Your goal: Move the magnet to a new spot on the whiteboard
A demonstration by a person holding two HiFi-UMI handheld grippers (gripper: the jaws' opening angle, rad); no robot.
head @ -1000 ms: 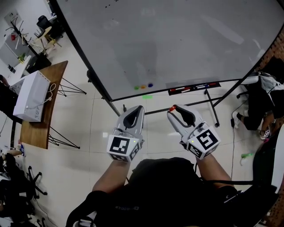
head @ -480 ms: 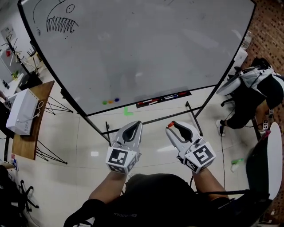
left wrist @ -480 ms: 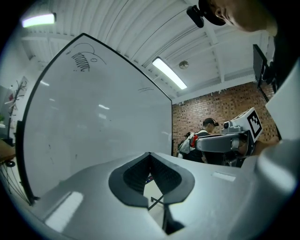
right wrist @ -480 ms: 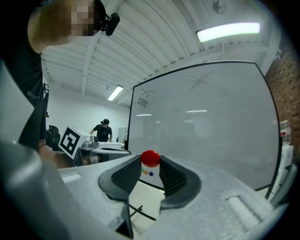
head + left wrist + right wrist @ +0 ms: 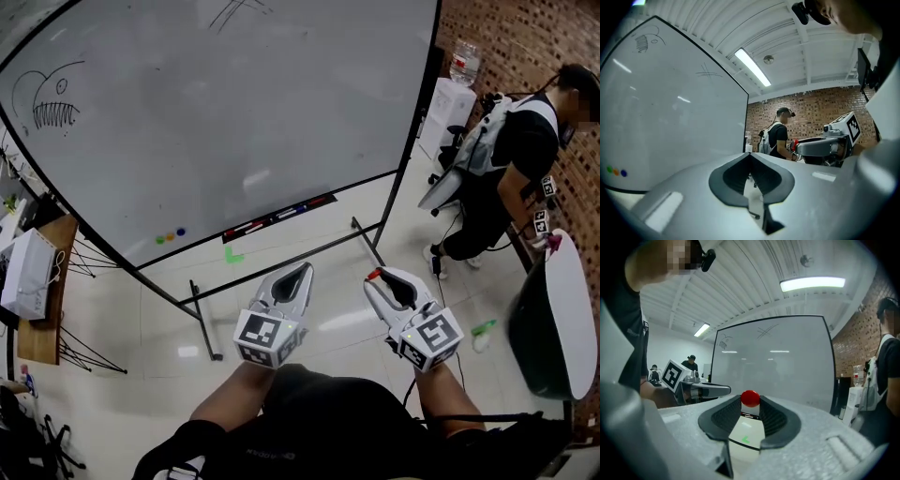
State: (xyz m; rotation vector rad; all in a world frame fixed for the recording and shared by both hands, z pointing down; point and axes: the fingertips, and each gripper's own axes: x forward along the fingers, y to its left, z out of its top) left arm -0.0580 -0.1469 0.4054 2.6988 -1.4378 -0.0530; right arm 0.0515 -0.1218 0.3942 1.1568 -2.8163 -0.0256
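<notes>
The red magnet (image 5: 750, 398) is pinched between the jaws of the right gripper (image 5: 751, 405), well apart from the whiteboard (image 5: 778, 366). The jaws of the left gripper (image 5: 751, 155) are pressed together (nothing is held). The carrying step seems in hand; next the magnet must be brought to a bare spot.

You have no legible word, number or brand in view. The whiteboard (image 5: 234, 112) carries sketches only; the cubes (image 5: 265, 337) on your left gripper (image 5: 301, 271) and right gripper (image 5: 377, 277) bear square patterns, not lettering. Your shirt (image 5: 319, 412) print is blurred.
</notes>
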